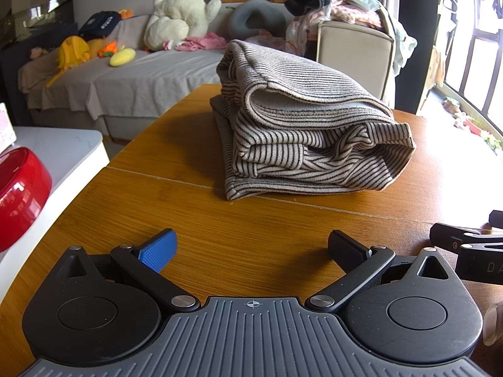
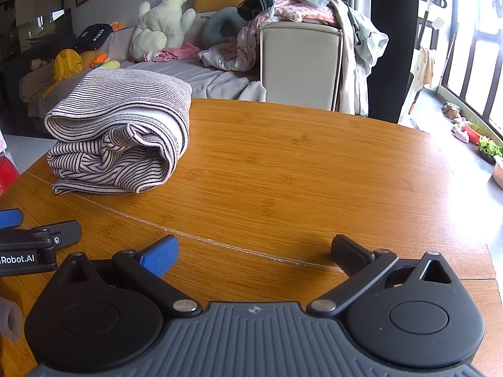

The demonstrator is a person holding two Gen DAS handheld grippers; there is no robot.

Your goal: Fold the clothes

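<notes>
Left wrist view
Left gripper point(image 1: 251, 248): fingers spread wide apart, nothing between them, low over the wooden table point(image 1: 220, 238).
Striped garment point(image 1: 301, 125): lay folded in a thick bundle on the table, beyond the table's seam line from the left gripper, well apart from its fingertips.
Right gripper point(image 1: 465, 245): only its black finger ends showed at the right edge, near the table surface, short of the garment.
Red bowl point(image 1: 19, 194): sat on a white counter left of the table.
Sofa point(image 1: 132, 75): stood behind the garment, with a white plush duck point(image 1: 182, 12) on it.

Right wrist view
Right gripper point(image 2: 254, 251): fingers wide apart and empty, low over the table point(image 2: 298, 163), astride the seam line.
Striped garment point(image 2: 122, 132): rested folded on the table's far left part, well apart from the right gripper.
Left gripper point(image 2: 37, 232): showed at the left edge, blue pad and black finger visible, on the near side of the garment.
Laundry pile point(image 2: 298, 9): heaped on a beige armchair point(image 2: 298, 66) behind the table, right of the garment.
</notes>
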